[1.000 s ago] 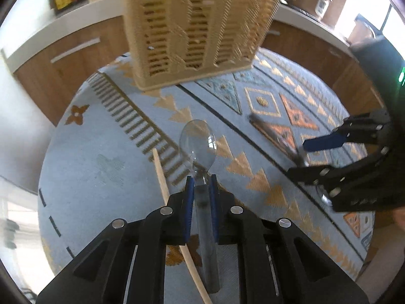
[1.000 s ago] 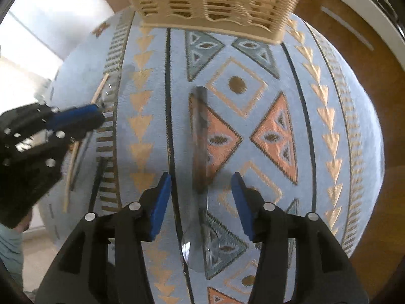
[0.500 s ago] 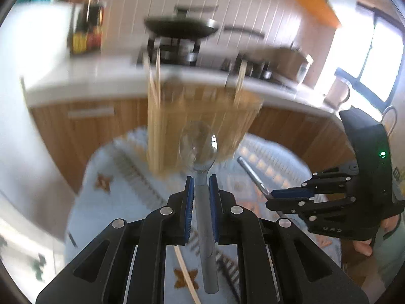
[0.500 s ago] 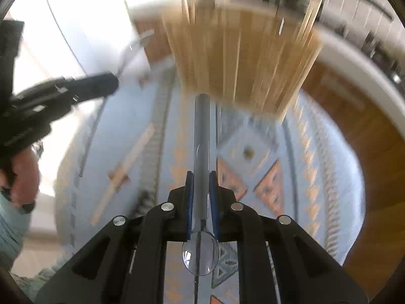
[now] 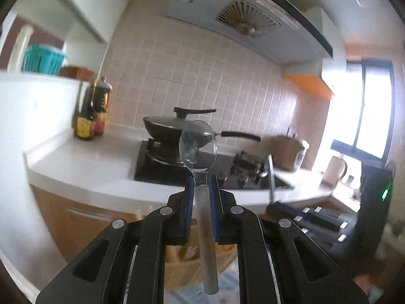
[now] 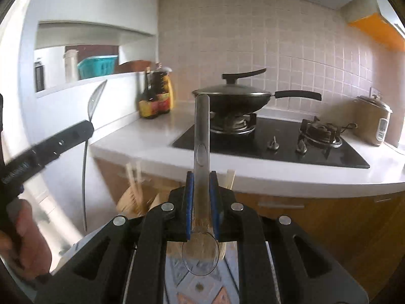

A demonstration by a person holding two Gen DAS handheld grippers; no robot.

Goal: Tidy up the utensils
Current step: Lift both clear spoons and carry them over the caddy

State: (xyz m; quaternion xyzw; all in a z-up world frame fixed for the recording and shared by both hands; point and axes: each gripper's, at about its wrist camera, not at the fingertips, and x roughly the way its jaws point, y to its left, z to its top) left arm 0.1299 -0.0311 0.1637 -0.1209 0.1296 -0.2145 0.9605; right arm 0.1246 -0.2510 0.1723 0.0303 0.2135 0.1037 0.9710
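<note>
My left gripper (image 5: 201, 185) is shut on a clear plastic spoon (image 5: 198, 149), bowl pointing up and forward. My right gripper (image 6: 201, 179) is shut on a second clear spoon (image 6: 201, 131), handle pointing up, bowl (image 6: 200, 254) near the camera. Both are raised high and look level at the kitchen. The woven basket (image 6: 136, 200) shows low behind the right gripper's fingers, with chopsticks in it. The left gripper with its spoon (image 6: 95, 98) shows at the left of the right wrist view. The right gripper (image 5: 311, 215) shows at the lower right of the left wrist view.
A white counter (image 6: 152, 141) holds a black stove (image 6: 278, 144) with a lidded wok (image 6: 233, 96), sauce bottles (image 6: 155, 93) and a rice cooker (image 6: 374, 121). Wooden cabinets (image 6: 329, 217) stand below. The patterned cloth (image 6: 200, 286) shows at the bottom edge.
The right gripper has shut on the spoon that lay on the cloth. Both grippers have lifted and tilted up, from looking down at the table to looking at the kitchen wall.
</note>
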